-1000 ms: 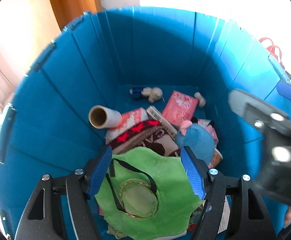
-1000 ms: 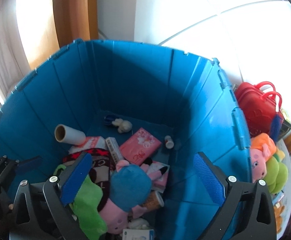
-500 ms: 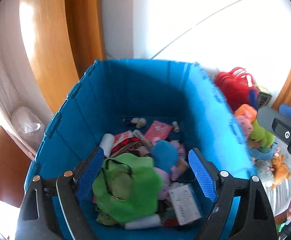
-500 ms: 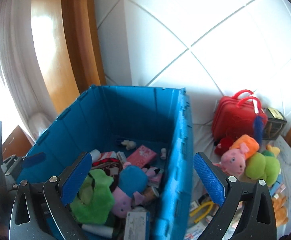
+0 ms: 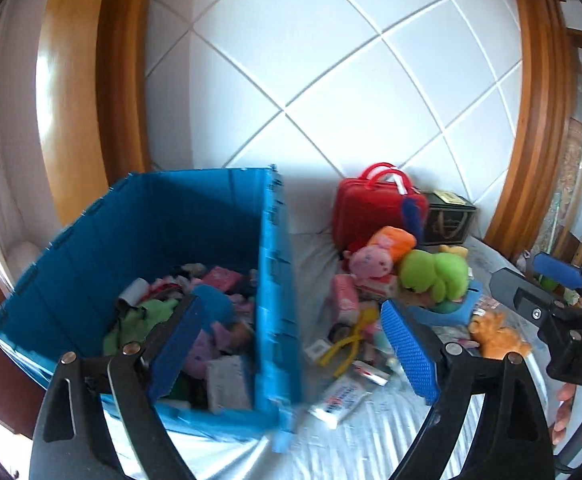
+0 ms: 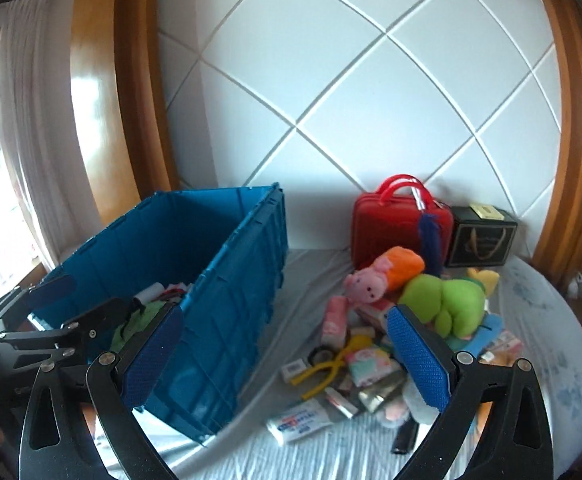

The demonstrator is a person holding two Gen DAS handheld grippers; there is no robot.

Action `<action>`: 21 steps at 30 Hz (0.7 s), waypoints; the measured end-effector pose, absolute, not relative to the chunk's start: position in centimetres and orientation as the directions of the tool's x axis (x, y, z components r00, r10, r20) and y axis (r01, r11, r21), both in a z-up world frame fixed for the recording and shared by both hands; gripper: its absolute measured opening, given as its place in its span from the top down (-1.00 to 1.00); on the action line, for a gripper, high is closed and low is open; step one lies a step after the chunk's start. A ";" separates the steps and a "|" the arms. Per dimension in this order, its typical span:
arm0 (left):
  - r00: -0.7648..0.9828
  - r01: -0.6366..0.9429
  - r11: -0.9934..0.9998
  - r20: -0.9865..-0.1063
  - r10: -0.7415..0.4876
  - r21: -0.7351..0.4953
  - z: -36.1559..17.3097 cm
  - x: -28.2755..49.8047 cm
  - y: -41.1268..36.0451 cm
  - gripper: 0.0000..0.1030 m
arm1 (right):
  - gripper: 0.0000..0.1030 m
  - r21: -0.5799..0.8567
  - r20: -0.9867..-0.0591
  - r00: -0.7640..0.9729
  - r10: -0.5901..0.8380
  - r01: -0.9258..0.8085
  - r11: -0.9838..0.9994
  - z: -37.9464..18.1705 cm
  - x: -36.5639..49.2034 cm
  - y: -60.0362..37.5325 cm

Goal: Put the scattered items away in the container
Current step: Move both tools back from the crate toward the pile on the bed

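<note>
A blue crate (image 5: 275, 280) (image 6: 231, 280) stands on the bed at left, holding a green plush (image 5: 147, 312), a blue plush and packets. To its right lies a pile: a pink pig plush (image 5: 371, 260) (image 6: 365, 284), a green plush (image 5: 435, 272) (image 6: 443, 300), yellow tongs (image 5: 347, 344) (image 6: 331, 364), a white packet (image 5: 339, 396) (image 6: 299, 420). My left gripper (image 5: 291, 348) is open and empty, above the crate's right wall. My right gripper (image 6: 287, 356) is open and empty, above the gap between crate and pile.
A red case (image 5: 375, 208) (image 6: 399, 220) and a black box (image 5: 449, 220) (image 6: 483, 236) stand against the white quilted headboard. An orange plush (image 5: 495, 332) lies at right. Wooden frames flank the headboard. The striped sheet (image 6: 331, 456) spreads in front.
Both grippers have pulled up and back out of the crate and swung right. The green plush stays in the crate. The pile on the bed has come into view.
</note>
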State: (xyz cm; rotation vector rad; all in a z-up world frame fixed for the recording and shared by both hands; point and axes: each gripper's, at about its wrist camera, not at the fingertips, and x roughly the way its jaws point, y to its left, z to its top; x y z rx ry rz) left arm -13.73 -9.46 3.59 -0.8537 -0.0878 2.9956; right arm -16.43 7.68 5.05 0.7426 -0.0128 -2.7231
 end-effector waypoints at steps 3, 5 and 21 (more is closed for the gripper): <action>-0.841 -0.008 -0.999 -0.540 0.036 -0.054 1.8 -12.8 -5.7 -0.77 | -0.99 0.107 -0.505 -0.809 -0.300 0.286 -0.952 3.6 -15.5 11.8; -0.832 -0.009 -0.999 -0.553 0.035 -0.051 0.4 -12.1 -3.5 -0.77 | -0.99 0.118 -0.523 -0.795 -0.307 0.289 -0.950 2.2 -15.2 14.2; -0.755 -0.038 -0.999 -0.656 0.016 0.019 -11.2 -13.8 3.3 -0.77 | -0.99 0.221 -0.627 -0.709 -0.323 0.236 -0.946 -8.4 -17.5 22.2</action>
